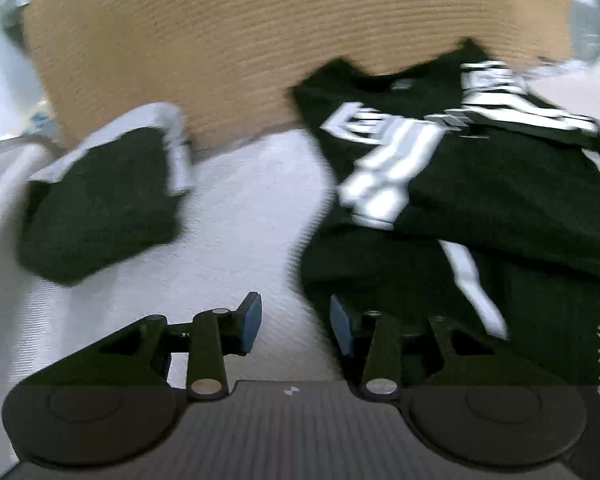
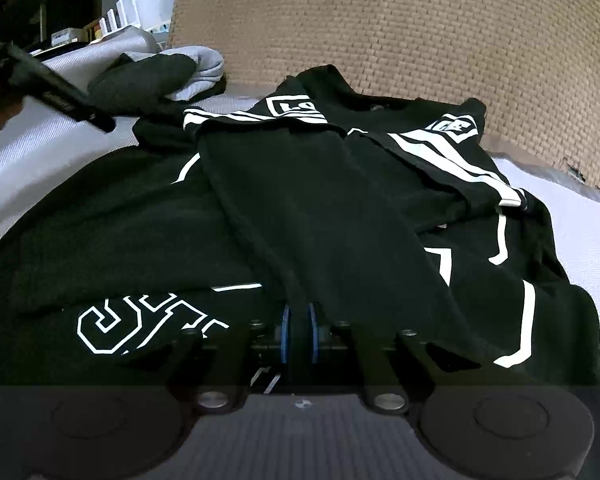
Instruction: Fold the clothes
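Observation:
A black shirt with white stripes and lettering (image 2: 320, 208) lies partly folded on a white bed cover (image 2: 588, 240), its sleeves laid inward across the body. My right gripper (image 2: 299, 334) is shut on a fold of that black shirt near its close edge. In the left wrist view the same shirt (image 1: 480, 184) fills the right side. My left gripper (image 1: 296, 322) is open above the white cover, just left of the shirt's edge, holding nothing. The left gripper also shows in the right wrist view as a dark blurred shape (image 2: 60, 92) at upper left.
A pile of folded dark and grey clothes (image 1: 104, 196) sits to the left, also seen in the right wrist view as the folded pile (image 2: 160, 72). A tan woven headboard (image 2: 380, 28) stands behind the bed. Shelves with small items (image 2: 100, 24) are at far left.

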`<state>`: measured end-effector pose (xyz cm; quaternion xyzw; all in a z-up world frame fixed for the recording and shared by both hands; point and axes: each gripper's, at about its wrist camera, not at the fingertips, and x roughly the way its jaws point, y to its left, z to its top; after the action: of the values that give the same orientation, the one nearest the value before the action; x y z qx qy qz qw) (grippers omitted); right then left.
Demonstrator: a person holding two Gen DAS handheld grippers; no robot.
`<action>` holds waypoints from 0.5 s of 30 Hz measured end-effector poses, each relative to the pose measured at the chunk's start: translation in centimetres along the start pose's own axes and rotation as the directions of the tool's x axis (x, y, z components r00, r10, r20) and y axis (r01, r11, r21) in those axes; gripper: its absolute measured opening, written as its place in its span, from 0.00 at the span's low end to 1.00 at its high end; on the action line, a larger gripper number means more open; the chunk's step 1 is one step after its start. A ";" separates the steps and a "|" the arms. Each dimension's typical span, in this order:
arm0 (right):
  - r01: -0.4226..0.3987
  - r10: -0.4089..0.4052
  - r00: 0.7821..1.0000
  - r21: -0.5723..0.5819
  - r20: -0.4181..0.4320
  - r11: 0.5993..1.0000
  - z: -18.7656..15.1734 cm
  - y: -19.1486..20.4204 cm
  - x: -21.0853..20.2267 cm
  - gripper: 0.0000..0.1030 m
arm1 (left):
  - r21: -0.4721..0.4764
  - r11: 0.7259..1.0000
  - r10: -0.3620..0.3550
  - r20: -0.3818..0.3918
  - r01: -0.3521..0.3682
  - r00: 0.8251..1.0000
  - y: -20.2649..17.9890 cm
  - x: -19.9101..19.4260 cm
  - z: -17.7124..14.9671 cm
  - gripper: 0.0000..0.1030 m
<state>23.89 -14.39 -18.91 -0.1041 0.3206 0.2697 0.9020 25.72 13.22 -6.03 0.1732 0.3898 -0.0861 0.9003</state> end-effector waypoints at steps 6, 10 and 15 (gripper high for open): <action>0.005 0.001 0.997 0.077 -0.082 0.997 0.3 -0.5 -1.7 0.22 | 0.049 0.990 -0.134 -0.008 0.135 0.991 -5.4 -1.9 -1.8 0.42; 0.011 0.000 0.993 0.091 -0.118 0.996 -0.2 -0.7 -3.3 0.22 | -0.031 0.983 -0.181 -0.032 0.180 0.983 -8.2 -2.2 -1.7 0.40; 0.018 -0.008 0.991 0.070 -0.133 0.997 -1.6 -0.8 -5.2 0.23 | -0.121 0.966 -0.237 -0.066 0.228 0.969 -10.7 -2.6 -1.7 0.40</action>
<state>20.14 -17.82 -16.81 -0.0920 0.3885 0.2448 0.8836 19.71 4.01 -7.88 0.0787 0.4472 -0.1622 0.8761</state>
